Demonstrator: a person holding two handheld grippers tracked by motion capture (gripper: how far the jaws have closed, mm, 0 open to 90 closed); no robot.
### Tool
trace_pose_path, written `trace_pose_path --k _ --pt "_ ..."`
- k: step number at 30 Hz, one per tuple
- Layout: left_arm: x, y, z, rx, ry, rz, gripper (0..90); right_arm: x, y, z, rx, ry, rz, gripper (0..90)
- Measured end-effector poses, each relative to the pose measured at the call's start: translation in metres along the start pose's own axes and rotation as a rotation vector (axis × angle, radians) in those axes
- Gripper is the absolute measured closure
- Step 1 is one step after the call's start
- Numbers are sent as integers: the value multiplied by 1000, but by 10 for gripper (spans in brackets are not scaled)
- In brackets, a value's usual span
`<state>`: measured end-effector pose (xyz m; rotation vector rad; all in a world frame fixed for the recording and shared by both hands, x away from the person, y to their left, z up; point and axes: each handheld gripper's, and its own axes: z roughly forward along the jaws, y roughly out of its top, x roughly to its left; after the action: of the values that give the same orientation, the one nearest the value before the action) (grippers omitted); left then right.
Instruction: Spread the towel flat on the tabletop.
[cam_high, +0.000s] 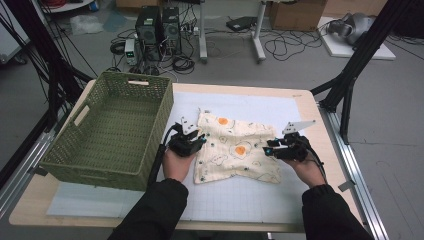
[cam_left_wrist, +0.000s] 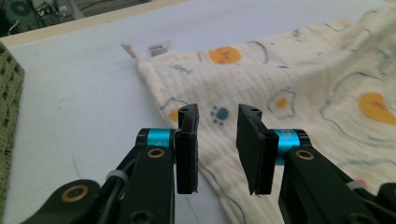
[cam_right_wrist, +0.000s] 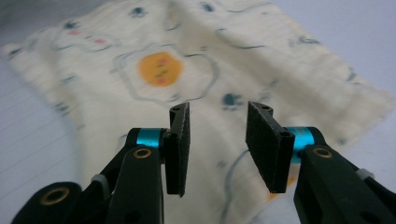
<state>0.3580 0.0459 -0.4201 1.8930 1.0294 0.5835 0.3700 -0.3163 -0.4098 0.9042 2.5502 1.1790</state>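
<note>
A cream cloth printed with fried eggs lies rumpled on the white mat in the middle of the table. My left gripper hovers at the cloth's left edge, jaws open with nothing between them. In the left gripper view the gripper looks over the cloth and the small label at its corner. My right gripper hovers over the cloth's right side. In the right gripper view its jaws stand open above the egg print of the cloth, apart from the fabric.
A green woven basket stands on the left of the table, close to my left hand. The white grid mat reaches toward the front edge. Computers and cables lie on the floor beyond the table.
</note>
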Motion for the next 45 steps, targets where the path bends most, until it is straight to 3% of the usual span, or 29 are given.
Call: trace_pose_path --k 2,4,9,12,14,15,17,19,20,22,26,28,31,33,37,40,42,43,45 --pt "-6 -8 -7 10 -35 20 675 12 -5 -4 14 44 -21 568" --pt "-11 -15 -15 12 -69 28 663 23 -10 -7 19 59 -57 568" --pt "-28 -35 -29 70 -176 74 657 47 -27 -9 43 136 -104 578" --pt "-33 -39 -30 118 -260 86 660 52 -34 -5 80 143 -115 609" --pt "-35 -42 -24 200 -315 93 623 51 -38 1 108 141 -110 631" --pt "-35 -44 -24 184 -326 99 587 51 -39 4 113 144 -103 642" --pt "-34 -45 -24 181 -316 116 622 50 -41 6 89 151 -83 693" --pt "-34 -44 -26 177 -285 161 736 51 -41 6 91 163 -76 803" --pt "-32 -44 -26 184 -291 149 817 52 -41 6 90 173 -87 849" --pt "-29 -44 -30 189 -289 133 863 54 -41 5 94 179 -92 862" --pt "-26 -46 -49 155 -307 120 869 60 -44 -4 71 226 -72 848" --pt "-28 -47 -59 136 -325 132 842 64 -46 -9 63 308 -22 707" --pt "-31 -48 -62 145 -330 143 663 70 -46 -9 75 284 -40 670" --pt "-31 -51 -59 158 -326 159 649 71 -46 -5 98 257 -42 654" --pt "-29 -60 -53 187 -330 172 709 74 -49 0 104 234 -63 688" --pt "-23 -59 -53 180 -313 154 867 73 -48 -1 106 206 -76 847" --pt "-21 -57 -58 160 -331 143 877 69 -48 -5 81 269 -48 874" --pt "-21 -55 -62 150 -340 146 878 70 -47 -7 69 293 -56 875" --pt "-19 -52 -70 126 -345 141 876 72 -46 -15 63 277 -75 855"
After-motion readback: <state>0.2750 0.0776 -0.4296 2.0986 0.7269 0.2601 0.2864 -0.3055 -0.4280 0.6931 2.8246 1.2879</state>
